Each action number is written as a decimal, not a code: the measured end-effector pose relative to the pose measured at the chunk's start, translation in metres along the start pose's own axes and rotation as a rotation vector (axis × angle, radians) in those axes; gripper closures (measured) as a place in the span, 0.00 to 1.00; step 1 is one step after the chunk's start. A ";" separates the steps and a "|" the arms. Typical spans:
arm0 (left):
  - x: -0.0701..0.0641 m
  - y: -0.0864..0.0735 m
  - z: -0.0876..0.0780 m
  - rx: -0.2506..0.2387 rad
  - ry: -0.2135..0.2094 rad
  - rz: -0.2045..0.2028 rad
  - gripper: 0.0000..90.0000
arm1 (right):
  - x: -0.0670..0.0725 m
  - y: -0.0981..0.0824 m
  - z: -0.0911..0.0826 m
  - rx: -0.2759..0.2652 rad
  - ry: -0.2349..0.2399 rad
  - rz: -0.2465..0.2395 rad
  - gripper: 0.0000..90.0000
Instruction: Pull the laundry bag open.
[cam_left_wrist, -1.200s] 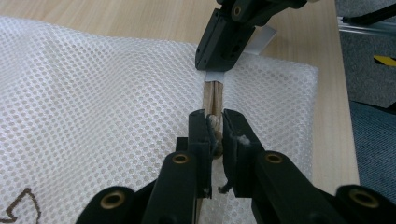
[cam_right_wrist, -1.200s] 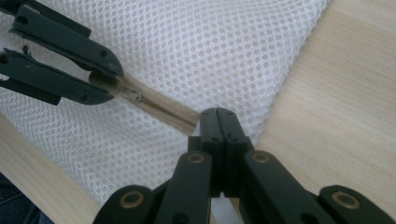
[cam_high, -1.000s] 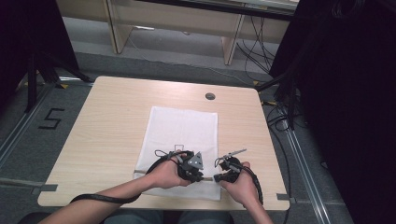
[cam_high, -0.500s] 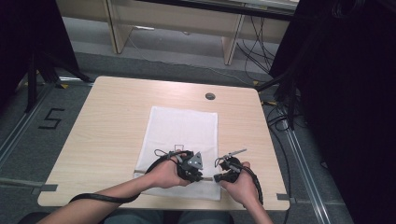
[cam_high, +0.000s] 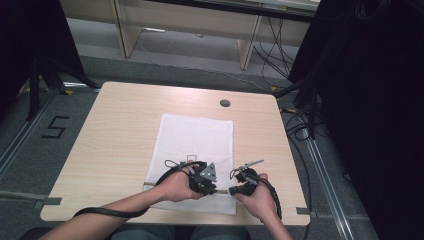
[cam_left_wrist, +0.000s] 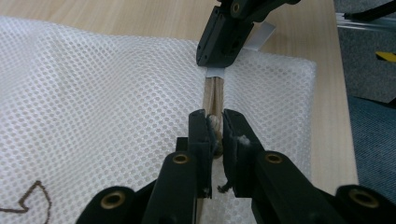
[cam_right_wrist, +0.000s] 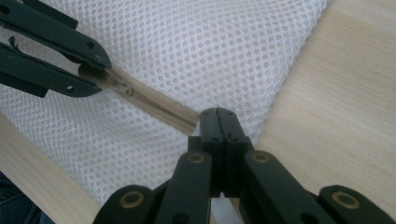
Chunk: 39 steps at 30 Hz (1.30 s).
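Note:
A white mesh bag (cam_high: 195, 137) lies flat on the wooden table (cam_high: 120, 125), its beige zipper (cam_right_wrist: 154, 105) running along the end nearest the person. My left gripper (cam_left_wrist: 215, 133) is shut on the zipper pull (cam_left_wrist: 214, 122), and in the high view it sits over the bag's near edge (cam_high: 209, 186). My right gripper (cam_right_wrist: 218, 123) is shut on the white tab (cam_left_wrist: 215, 72) at the zipper's end, close to the bag's right corner (cam_high: 231, 190). The two grippers face each other along the zipper, a short stretch of closed teeth between them.
A round cable hole (cam_high: 225, 103) sits in the table beyond the bag. A small brown outline mark (cam_high: 191, 159) is printed on the mesh. Bare wood lies left and right of the bag. Cables (cam_high: 300, 125) trail on the floor at right.

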<state>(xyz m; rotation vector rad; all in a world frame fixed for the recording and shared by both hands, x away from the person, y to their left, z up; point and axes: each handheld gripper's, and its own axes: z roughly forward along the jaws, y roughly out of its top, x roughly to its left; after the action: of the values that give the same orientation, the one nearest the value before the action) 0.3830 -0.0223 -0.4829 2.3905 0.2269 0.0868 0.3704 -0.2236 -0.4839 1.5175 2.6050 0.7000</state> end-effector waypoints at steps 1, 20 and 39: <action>0.000 0.000 0.000 0.002 0.005 0.009 0.91 | 0.000 0.000 0.000 0.005 -0.005 0.004 1.00; 0.001 -0.005 -0.005 -0.006 0.002 -0.009 0.91 | 0.001 0.000 0.001 0.003 -0.019 0.007 1.00; 0.002 -0.009 -0.010 -0.003 0.004 -0.008 0.91 | 0.001 0.000 0.001 -0.008 -0.006 -0.015 1.00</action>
<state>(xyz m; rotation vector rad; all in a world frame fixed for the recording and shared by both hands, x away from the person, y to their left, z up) 0.3823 -0.0085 -0.4814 2.3861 0.2384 0.0876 0.3702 -0.2229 -0.4843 1.4940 2.6028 0.7022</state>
